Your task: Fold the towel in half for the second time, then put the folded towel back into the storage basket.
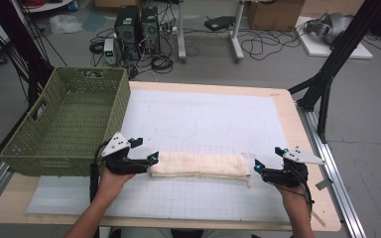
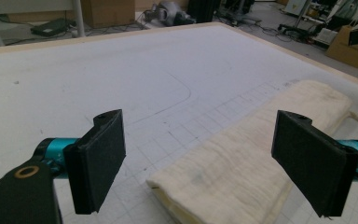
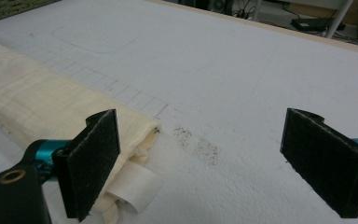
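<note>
with both sets of jaws spread wide and nothing between the pads, the folded cloth (image 1: 198,165) lies free on the white mat (image 1: 203,119), near the front edge of the table (image 1: 297,129) and stretched crosswise between the two hands. the left gripper (image 1: 146,149) sits just beside the cloth's left end, its jaws straddling that end without pressing on it; in the left gripper view the cloth (image 2: 256,158) runs away between the pads (image 2: 100,161). the right gripper (image 1: 268,159) stands just off the right end, where a small label (image 3: 133,189) pokes out from the layers of the cloth (image 3: 42,102). one gripper at each end suits a long, limp item: it keeps the fold square and stops sagging. the green woven basket (image 1: 64,124) waits on the table's left side, close to the left hand, probably as the destination for the folded piece.
</note>
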